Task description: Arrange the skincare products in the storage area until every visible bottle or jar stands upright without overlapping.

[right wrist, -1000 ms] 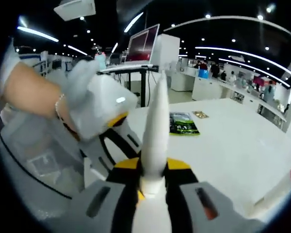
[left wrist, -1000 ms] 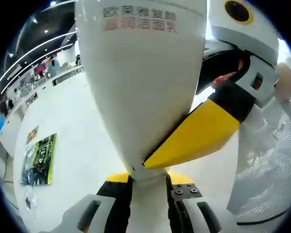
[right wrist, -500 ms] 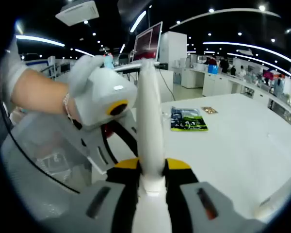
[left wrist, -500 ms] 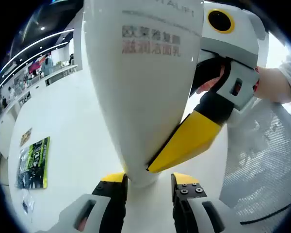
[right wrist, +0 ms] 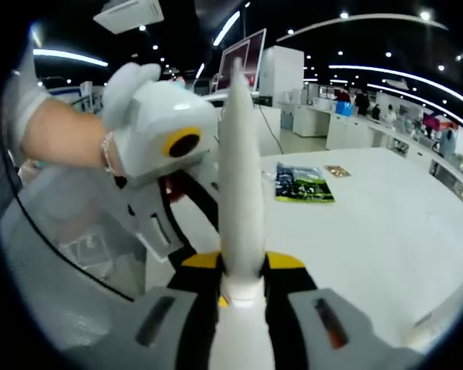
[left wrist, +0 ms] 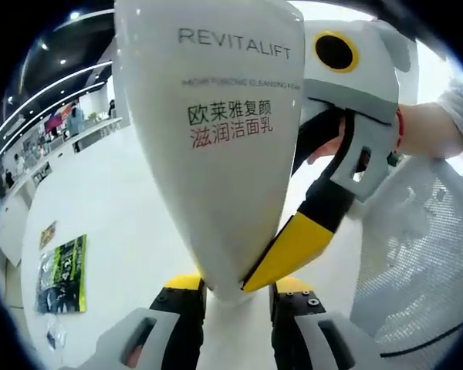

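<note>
A white Revitalift cleansing tube (left wrist: 216, 154) stands tall in the left gripper view, its narrow lower end pinched between the jaws of my left gripper (left wrist: 238, 297). The right gripper (left wrist: 293, 247) reaches in from the right, and its yellow jaw presses on the tube's lower side. In the right gripper view the same tube (right wrist: 239, 193) shows edge-on, clamped between the jaws of my right gripper (right wrist: 243, 281). The left gripper (right wrist: 166, 139), held by a hand, sits just left of it.
A white mesh basket (left wrist: 417, 254) lies to the right, seen as a mesh basket (right wrist: 54, 254) at the left of the other view. On the white table (right wrist: 370, 223) lie a green packet (right wrist: 303, 183), a small brown item (right wrist: 339, 171) and a white object (right wrist: 440, 316).
More of the tube's printed face has come into the left gripper view. The right gripper's body has drawn closer and higher beside the tube. Both grippers keep their hold.
</note>
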Demonstrator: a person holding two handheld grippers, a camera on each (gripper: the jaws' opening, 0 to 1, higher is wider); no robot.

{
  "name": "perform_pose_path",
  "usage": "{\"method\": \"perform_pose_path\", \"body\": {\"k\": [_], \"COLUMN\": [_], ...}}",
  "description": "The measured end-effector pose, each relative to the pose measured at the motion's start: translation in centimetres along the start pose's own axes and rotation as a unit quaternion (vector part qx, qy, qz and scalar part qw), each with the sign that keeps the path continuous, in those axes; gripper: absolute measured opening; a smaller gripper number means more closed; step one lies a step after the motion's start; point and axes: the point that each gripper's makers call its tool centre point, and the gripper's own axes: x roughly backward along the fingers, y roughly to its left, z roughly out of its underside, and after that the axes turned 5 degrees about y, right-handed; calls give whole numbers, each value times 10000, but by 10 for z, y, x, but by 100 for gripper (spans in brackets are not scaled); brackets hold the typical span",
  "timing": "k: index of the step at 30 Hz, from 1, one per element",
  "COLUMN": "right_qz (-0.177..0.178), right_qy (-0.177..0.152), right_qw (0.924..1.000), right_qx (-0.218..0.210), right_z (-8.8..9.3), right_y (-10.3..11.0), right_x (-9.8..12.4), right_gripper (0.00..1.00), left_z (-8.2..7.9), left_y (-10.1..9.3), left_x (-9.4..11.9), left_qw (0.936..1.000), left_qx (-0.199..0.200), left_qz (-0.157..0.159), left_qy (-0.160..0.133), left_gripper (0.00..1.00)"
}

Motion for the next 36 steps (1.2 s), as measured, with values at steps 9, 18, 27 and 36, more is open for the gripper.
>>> {"method": "perform_pose_path", "body": {"k": [9,18,27,36], "right_qz": [-116,-139,-84,-70], "right_qy": [220,388,536,647], "right_qw": [9996,9991,9983,9978], "right_qx": [-114,134,198,162], "right_z": [11,14,16,19], "right_y": [1,1,4,4], "right_x": [-3,-5,-7,-8], "right_gripper": [22,22,22,22], "left_z": [-1,3,6,6], "left_y": [-3,-6,-6,-6], "left_x": [-3,-3,-3,-5], "left_qw": [9999,9985,9972,9960], "left_qx": [-149,-495,-670,-814], "left_qz": [17,-17,-56,-71], "left_qy": [49,227,330,373], "left_gripper": [33,34,33,33]}}
